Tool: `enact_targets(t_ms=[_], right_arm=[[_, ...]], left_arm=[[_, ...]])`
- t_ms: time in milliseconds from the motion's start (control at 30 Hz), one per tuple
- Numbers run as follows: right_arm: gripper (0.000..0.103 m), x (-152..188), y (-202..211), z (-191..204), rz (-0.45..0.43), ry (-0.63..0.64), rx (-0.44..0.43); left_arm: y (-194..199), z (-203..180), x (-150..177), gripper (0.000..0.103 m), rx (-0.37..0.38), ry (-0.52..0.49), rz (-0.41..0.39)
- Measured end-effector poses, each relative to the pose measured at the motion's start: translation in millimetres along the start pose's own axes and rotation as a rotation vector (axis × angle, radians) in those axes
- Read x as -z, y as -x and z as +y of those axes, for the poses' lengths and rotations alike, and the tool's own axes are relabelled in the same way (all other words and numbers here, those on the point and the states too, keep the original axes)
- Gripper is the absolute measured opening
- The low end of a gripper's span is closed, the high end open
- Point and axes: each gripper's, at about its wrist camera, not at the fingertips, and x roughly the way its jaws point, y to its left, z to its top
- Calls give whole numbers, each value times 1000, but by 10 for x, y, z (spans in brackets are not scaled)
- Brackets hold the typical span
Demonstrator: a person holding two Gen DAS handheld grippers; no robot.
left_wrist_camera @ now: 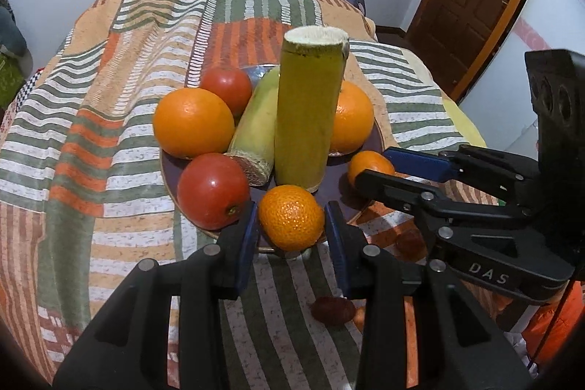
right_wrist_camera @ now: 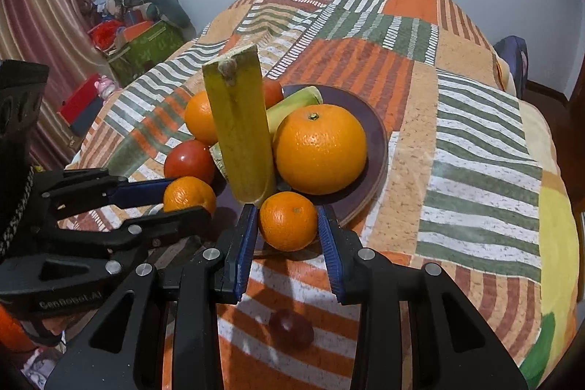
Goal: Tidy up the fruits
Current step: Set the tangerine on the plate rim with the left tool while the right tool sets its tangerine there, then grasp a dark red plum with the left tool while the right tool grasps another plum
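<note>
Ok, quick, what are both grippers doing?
Left gripper: closed on the small mandarin.
Right gripper: closed on the other mandarin.

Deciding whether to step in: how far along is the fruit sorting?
Mostly done: oranges, tomatoes and two green stalks already sit on the plate. In hand: the left gripper and the right gripper each bracket a mandarin at the plate's near edge. Left: small dark red fruits lie on the cloth.

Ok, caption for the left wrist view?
Left hand-held gripper brackets a mandarin at the plate edge; right hand-held gripper holds another.
</note>
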Motion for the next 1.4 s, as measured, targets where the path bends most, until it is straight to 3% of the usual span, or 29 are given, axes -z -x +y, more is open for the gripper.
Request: enact_targets(t_ms=[400, 467, 867, 1400], right_arm=[[32, -1, -23, 12, 15, -4, -4], [34, 1, -9, 15, 15, -5, -1], [35, 70, 254, 30, -16, 0, 15], [35, 470, 205, 7, 79, 2, 17]], left_arm=[[-73, 39, 4, 39, -2, 23, 18], [-37, 41, 8, 44, -10, 28, 8], [231, -29, 74, 44, -12, 13, -23], [83, -191, 351, 44, 18, -8, 74]])
